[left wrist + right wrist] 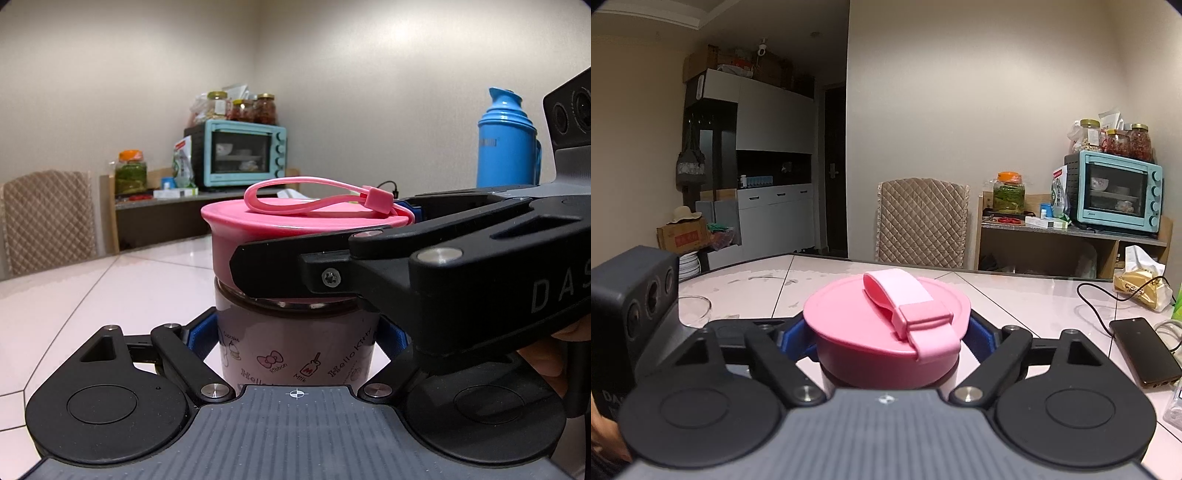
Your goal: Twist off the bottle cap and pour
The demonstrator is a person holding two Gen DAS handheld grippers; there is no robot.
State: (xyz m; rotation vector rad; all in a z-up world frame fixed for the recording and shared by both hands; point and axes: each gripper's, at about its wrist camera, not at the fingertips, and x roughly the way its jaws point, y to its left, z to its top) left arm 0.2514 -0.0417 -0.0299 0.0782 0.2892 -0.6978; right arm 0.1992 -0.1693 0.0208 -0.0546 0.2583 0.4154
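The bottle (295, 339) stood upright on the bench (122, 284), well in from its far edge. The left gripper (295, 332) held the bottle body between its fingers, apparently to stop it from turning. The right gripper (886, 332) had its fingers clamped on the pink cap (886, 332), positioned for unscrewing. The cap remained seated.

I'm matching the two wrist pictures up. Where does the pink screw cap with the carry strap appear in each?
Left wrist: pink screw cap at centre, above the printed bottle.
Right wrist: cap at lower centre, between blue pads.
Shared landmark: turquoise toaster oven.
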